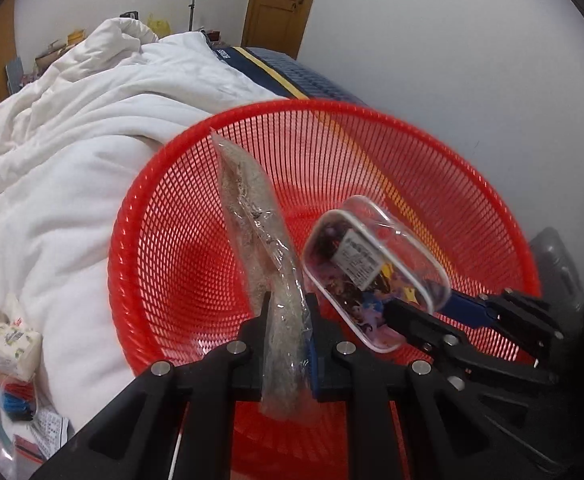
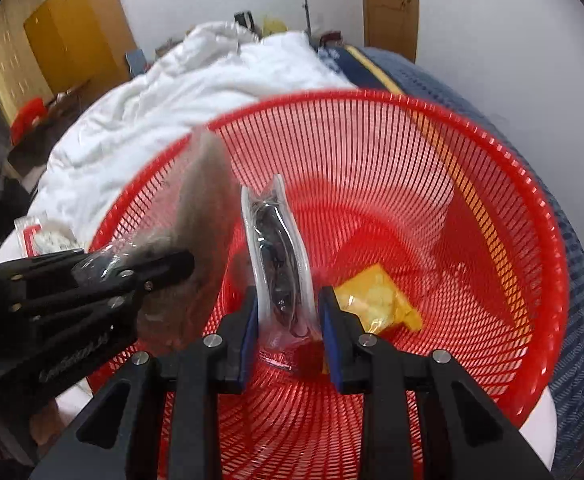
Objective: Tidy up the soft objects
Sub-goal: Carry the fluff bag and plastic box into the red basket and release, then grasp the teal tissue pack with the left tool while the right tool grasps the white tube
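Observation:
A red mesh basket stands on the bed. My left gripper is shut on a clear bag of grey-brown fibre and holds it over the basket; it shows blurred in the right wrist view. My right gripper holds a clear pouch with a dark printed item between its fingers above the basket floor; the left wrist view shows the pouch and the right gripper. A yellow packet lies in the basket.
A white duvet covers the bed to the left. A tissue pack and small bags lie at the lower left. A blue mattress edge runs along the white wall. A wooden door is at the back.

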`<state>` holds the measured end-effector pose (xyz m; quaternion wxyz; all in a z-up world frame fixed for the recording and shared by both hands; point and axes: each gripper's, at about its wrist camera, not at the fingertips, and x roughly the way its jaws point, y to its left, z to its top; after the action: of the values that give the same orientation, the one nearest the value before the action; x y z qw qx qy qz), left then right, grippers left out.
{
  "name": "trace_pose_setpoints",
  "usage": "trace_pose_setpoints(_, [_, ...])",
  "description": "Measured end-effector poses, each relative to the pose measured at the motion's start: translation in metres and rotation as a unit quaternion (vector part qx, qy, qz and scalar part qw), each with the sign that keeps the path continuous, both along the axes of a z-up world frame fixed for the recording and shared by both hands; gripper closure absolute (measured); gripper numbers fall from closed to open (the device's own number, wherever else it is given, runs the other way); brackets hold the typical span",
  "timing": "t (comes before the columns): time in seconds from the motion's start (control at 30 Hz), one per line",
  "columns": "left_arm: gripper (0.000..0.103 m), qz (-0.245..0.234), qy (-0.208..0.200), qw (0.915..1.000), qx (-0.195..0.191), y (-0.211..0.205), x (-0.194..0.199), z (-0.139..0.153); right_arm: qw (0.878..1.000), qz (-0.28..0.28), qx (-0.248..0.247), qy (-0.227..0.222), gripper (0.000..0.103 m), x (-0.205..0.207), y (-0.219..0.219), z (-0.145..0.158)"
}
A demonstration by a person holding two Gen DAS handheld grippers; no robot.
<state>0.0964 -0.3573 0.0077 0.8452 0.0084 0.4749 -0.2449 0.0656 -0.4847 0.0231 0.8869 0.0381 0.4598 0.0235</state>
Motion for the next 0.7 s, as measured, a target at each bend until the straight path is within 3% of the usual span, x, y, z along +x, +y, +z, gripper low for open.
trace_pose_setpoints(0.1, [0.091,0.005,-0.015,0.9997,0.019,0.005,-0.012,0.000,1.000,0.003,-0.010,0.010,0.074,0.001,0.003,-0.003])
trace_pose_setpoints(0.3, [0.090,0.006,-0.013,0.9999,-0.002,0.016,-0.013,0.002,1.000,0.004,-0.013,0.010,0.074,0.001,0.002,-0.002])
trace_pose_setpoints(0.47, [0.071,-0.008,-0.032,0.9994,-0.011,0.013,-0.019,0.006,1.000,0.002,0.014,0.003,0.067,0.003,-0.004,0.002])
trace_pose_setpoints(0.57, [0.053,-0.003,-0.043,0.9989,-0.015,0.015,-0.021,0.012,0.999,-0.002,0.036,-0.010,0.064,0.002,-0.012,0.007])
trace_pose_setpoints(0.63, [0.043,0.006,-0.051,0.9981,-0.034,0.024,-0.022,0.021,0.998,-0.011,0.051,-0.028,0.052,-0.001,-0.016,0.013])
trace_pose_setpoints(0.7, [0.039,0.025,-0.058,0.9950,-0.077,0.041,-0.023,0.036,0.996,-0.006,0.055,-0.072,0.049,-0.012,-0.013,0.028])
